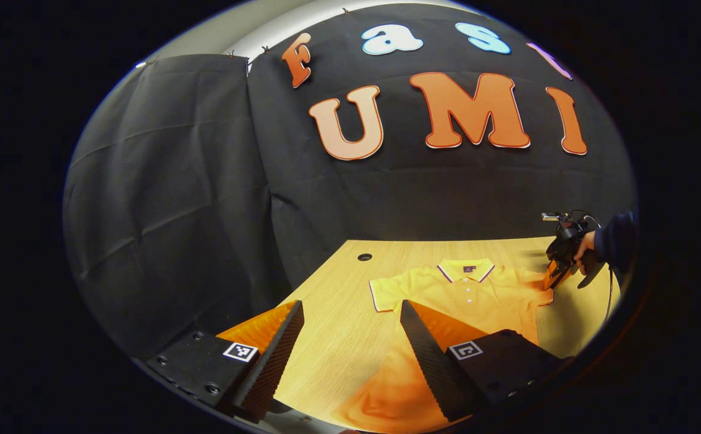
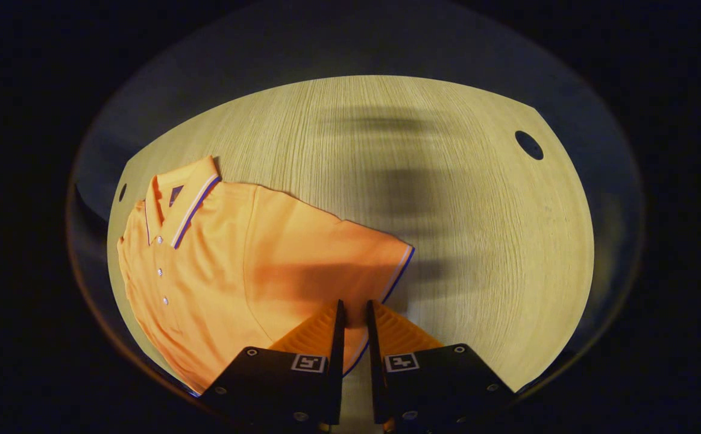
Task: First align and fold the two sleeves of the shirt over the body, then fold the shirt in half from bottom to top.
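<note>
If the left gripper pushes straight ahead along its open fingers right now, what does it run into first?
Most likely the yellow polo shirt lying flat on the wooden table: the left gripper hangs open above the near edge, aimed toward the shirt's sleeve and body. Depth is hard to judge, so bare tabletop could come first.

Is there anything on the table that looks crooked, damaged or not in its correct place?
Nothing stands out. The orange polo shirt lies flat on the wooden table, buttoned, collar neat. The right hand-held gripper is nearly closed at the edge of one sleeve, which still lies unfolded.
</note>
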Demonstrator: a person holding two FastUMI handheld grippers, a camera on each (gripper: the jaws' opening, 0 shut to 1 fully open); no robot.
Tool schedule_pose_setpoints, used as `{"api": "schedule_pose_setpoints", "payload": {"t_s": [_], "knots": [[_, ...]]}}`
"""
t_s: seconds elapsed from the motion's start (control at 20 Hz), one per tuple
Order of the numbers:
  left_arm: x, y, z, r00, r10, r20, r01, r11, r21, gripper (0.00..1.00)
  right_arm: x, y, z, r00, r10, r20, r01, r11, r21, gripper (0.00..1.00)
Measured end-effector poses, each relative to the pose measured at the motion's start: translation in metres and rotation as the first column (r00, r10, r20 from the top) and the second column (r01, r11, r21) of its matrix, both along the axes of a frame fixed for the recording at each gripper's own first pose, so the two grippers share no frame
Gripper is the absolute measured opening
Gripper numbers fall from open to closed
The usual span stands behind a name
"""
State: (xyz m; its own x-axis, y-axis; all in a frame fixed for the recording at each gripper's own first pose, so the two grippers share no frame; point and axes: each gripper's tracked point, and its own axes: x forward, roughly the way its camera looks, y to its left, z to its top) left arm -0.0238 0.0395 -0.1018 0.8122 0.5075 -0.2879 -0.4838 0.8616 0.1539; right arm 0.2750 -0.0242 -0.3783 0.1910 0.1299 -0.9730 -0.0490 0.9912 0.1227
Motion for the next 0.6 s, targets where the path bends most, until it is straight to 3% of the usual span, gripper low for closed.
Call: {"api": "schedule_pose_setpoints", "payload": {"t_s": [0.05, 0.25, 0.6], "knots": [[-0.001, 0.001, -0.003, 1.0, 0.002, -0.003, -0.002, 1.0, -0.007, 0.99, 0.0, 0.003, 0.0, 1.0, -0.027, -0.009, 0.027, 0.999, 0.035, 0.06], [-0.001, -0.001, -0.005, 1.0, 0.0, -0.017, 0.0, 1.0, -0.021, 0.99, 0.011, 0.023, 0.023, 0.998, -0.022, 0.054, 0.014, 0.989, 0.147, 0.06], [-0.001, -0.001, -0.003, 1.0, 0.001, -0.02, -0.001, 1.0, -0.015, 0.99, 0.014, 0.063, 0.06, 0.996, 0.02, 0.091, -0.043, 0.966, 0.256, 0.06]]}}
